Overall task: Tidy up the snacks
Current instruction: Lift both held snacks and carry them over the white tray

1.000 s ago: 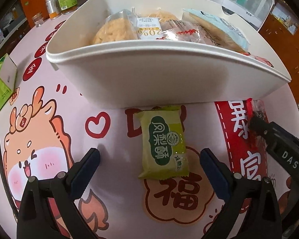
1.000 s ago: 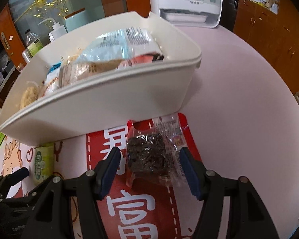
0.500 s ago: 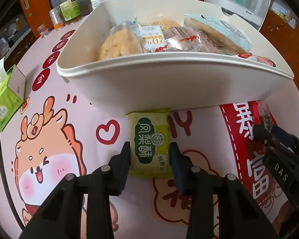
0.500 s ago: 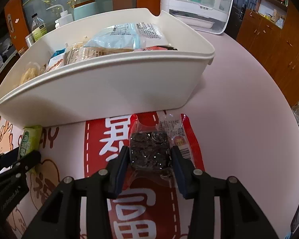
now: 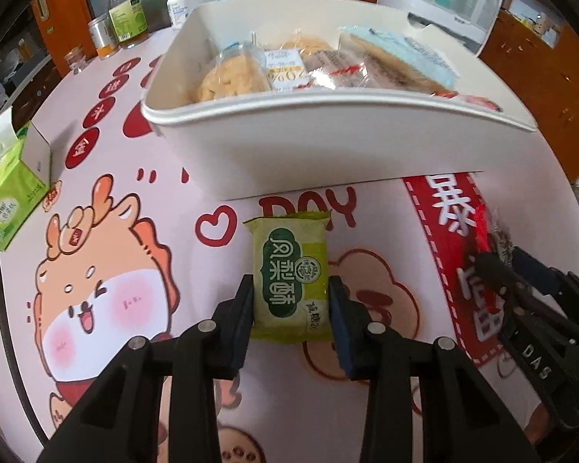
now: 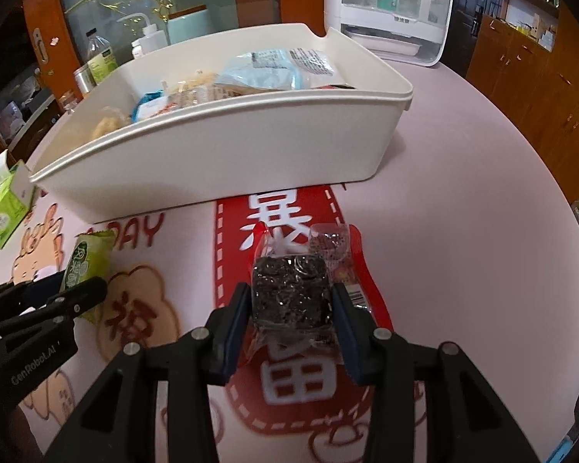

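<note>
Before the bin (image 5: pixel 328 146), left fingers (image 5: pixel 247 308) pinch a green pastry (image 5: pixel 289 277); "DAS"-marked right fingers (image 6: pixel 339 308) pinch a dark snack (image 6: pixel 289 293).

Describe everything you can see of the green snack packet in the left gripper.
The green snack packet is a small flat pillow pack of glossy film, crimped at the ends, with a dark green label in white characters. The left gripper is shut on its long sides. It sits lengthwise just short of the white bin, over the printed tablecloth.

Matt white plastic bin (image 5: pixel 328 146); glossy green film wrapper of the pastry packet (image 5: pixel 289 277); clear crinkled film over the dark rough cake (image 6: pixel 291 295); smooth printed covering on the bench (image 5: pixel 108 254); matt black plastic fingers (image 5: pixel 235 328) with metal pins.
</note>
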